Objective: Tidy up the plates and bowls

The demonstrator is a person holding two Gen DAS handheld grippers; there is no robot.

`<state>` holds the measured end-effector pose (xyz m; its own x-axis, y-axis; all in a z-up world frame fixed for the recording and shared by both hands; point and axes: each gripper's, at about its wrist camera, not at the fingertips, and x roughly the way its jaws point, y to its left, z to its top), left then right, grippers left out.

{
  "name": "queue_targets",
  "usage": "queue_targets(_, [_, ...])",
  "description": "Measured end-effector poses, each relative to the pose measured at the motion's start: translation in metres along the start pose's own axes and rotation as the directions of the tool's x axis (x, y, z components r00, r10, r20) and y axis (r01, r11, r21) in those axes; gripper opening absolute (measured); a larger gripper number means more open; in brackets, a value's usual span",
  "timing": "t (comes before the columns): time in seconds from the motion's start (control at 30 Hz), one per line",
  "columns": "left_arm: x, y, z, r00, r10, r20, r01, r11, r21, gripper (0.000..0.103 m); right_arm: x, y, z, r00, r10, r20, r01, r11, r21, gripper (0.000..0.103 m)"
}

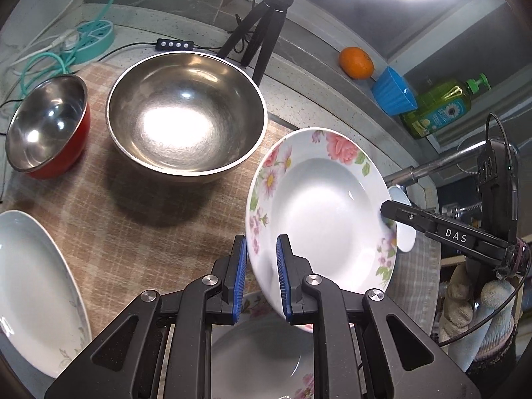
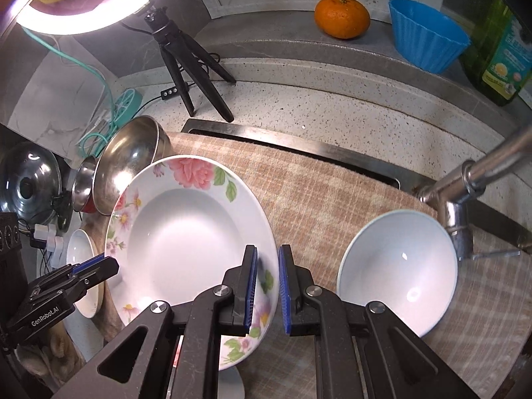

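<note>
Slippage is the main risk: the floral plate (image 1: 319,209), tilted at centre-right of the left wrist view, hangs above the checked cloth (image 1: 133,219) with only thin rim bites holding it. The left gripper (image 1: 262,277) clamps its near rim, the right gripper (image 2: 267,291) the opposite rim. Uneven pulling could twist it free onto the second floral plate (image 1: 262,352) below.

Both grippers are matte black, with angular linkage arms, triangular cut-outs and round silver screw heads at the pivots. The left gripper (image 1: 262,276) has ribbed blue pads (image 1: 240,279); white "GenRobot.AI" lettering marks its body. The right gripper (image 2: 268,291) has matching pads, white "DAS" lettering and a thin black cable (image 1: 498,312). A pale knitted glove (image 1: 475,302) covers the right hand.
</note>
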<state>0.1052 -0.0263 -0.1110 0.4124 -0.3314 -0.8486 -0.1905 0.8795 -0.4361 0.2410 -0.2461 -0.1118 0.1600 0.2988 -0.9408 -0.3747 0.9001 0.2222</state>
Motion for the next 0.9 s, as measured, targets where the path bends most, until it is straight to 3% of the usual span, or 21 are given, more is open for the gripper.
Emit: queue_targets(0.9, [-0.019,0.020,-0.043,0.993,-0.009,-0.117,0.028,0.988,0.155,0.016,-0.012,0.036,-0.117,1.000,-0.020,-0.003,0.020,0.985,0.171,0.012])
